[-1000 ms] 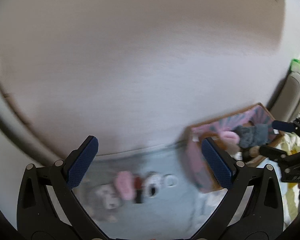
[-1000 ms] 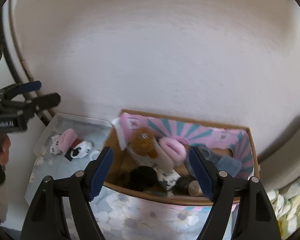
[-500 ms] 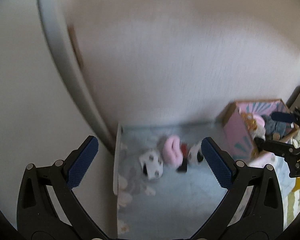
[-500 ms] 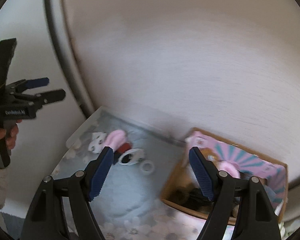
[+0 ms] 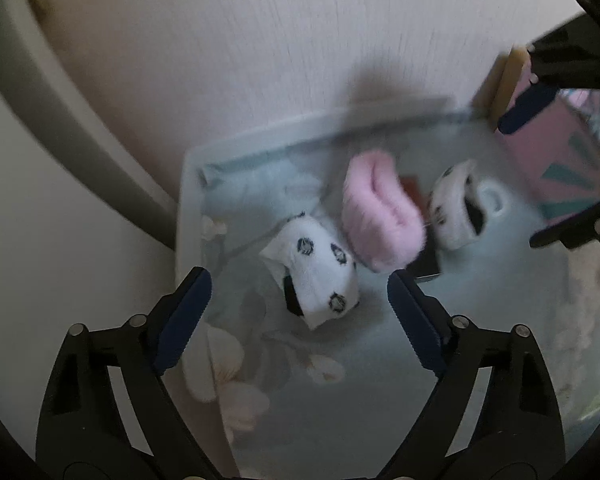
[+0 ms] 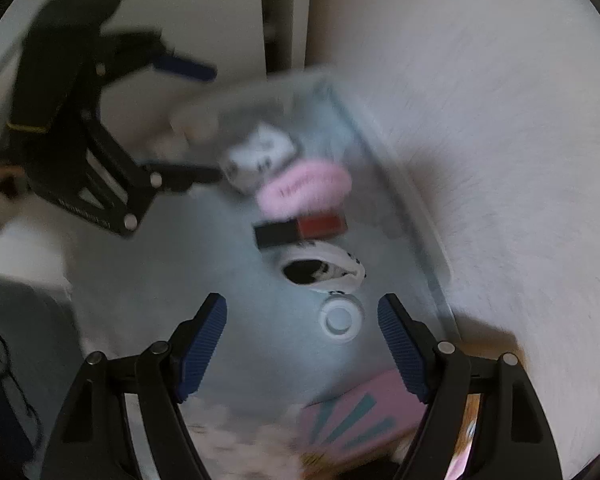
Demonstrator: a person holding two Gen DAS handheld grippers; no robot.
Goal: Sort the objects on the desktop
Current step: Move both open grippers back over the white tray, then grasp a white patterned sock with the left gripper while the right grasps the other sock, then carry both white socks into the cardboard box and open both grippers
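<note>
Left wrist view: a white spotted fabric pouch [image 5: 320,268] is lying on the pale floral tabletop [image 5: 340,400], touching a fluffy pink pouch [image 5: 380,212]; the left gripper [image 5: 298,318] is hovering above it, fingers spread and empty. The right gripper [image 6: 302,346] is likewise gaping over a small white round cap [image 6: 339,319].

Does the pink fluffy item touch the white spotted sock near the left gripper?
Touching. In the left wrist view the pink fluffy item overlaps the upper right edge of the white spotted sock, with no gap visible.
</note>
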